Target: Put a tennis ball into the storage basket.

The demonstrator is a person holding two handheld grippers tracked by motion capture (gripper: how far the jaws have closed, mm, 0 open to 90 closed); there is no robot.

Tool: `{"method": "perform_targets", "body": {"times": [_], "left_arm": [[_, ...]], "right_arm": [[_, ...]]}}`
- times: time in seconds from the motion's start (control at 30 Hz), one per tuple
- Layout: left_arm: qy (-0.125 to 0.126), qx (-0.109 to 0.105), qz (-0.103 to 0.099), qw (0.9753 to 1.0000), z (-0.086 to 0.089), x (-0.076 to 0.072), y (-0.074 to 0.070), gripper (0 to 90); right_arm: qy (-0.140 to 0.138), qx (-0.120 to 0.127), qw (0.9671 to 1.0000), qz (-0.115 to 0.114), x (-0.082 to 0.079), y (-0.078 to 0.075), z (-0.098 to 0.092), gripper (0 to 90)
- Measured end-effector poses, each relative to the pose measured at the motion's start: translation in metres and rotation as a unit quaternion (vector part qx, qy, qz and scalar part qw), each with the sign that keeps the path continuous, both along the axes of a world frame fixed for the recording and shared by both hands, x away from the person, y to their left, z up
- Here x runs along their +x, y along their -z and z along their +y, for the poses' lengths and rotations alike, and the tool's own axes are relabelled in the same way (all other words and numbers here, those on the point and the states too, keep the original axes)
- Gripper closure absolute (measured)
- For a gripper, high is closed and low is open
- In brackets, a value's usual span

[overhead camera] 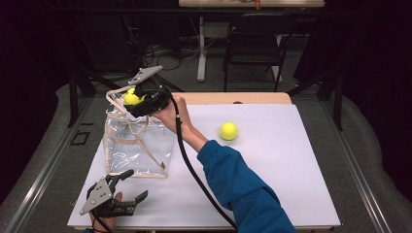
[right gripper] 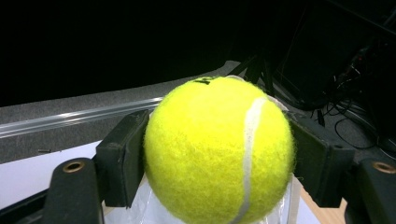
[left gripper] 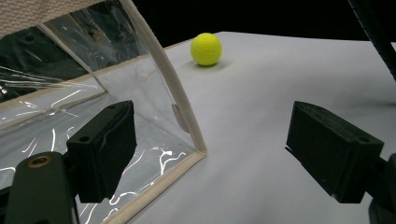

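A clear plastic bag (overhead camera: 138,145) with cream trim and handles stands at the left of the white table. My right gripper (overhead camera: 132,98) is shut on a yellow tennis ball (overhead camera: 130,97), held just above the bag's open top; in the right gripper view the ball (right gripper: 219,149) sits squeezed between both jaws. A second tennis ball (overhead camera: 228,131) lies on the table to the right of the bag, seen farther off in the left gripper view (left gripper: 206,48). My left gripper (overhead camera: 132,185) is open near the front left edge, by the bag's lower corner (left gripper: 198,151).
The white table top (overhead camera: 272,174) ends in a wooden strip at the back. Behind it stand a black chair (overhead camera: 255,43) and a white table leg (overhead camera: 200,48), with cables on the floor. A black cable (overhead camera: 194,174) trails from my right gripper across the table.
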State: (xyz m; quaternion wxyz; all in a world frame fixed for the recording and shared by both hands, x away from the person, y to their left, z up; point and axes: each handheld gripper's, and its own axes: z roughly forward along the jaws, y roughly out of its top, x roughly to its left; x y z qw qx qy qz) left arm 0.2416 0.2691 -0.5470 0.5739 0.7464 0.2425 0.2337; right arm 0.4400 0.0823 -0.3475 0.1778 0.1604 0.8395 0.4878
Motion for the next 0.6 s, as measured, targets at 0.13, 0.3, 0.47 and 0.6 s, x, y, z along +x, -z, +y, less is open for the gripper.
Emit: {"method": "perform_targets", "body": {"times": [0.13, 0.3, 0.47, 0.6], "left_arm": [[0.0, 0.0, 0.0, 1.0, 0.0, 0.0, 0.0, 15.8], [0.0, 0.0, 0.0, 1.0, 0.0, 0.0, 0.0, 15.8], [-0.001, -0.001, 0.002, 1.0, 0.0, 0.0, 0.0, 15.8], [0.0, 0.0, 0.003, 1.0, 0.001, 0.0, 0.0, 15.8]], "right_arm": [[0.0, -0.001, 1.0, 0.0, 0.0, 0.001, 0.002, 26.3], [0.0, -0.001, 1.0, 0.0, 0.0, 0.001, 0.002, 26.2], [-0.002, -0.009, 0.9999, 0.008, 0.004, 0.003, 0.01, 26.2], [-0.003, -0.012, 0.9998, 0.013, 0.006, 0.005, 0.015, 26.1]]}}
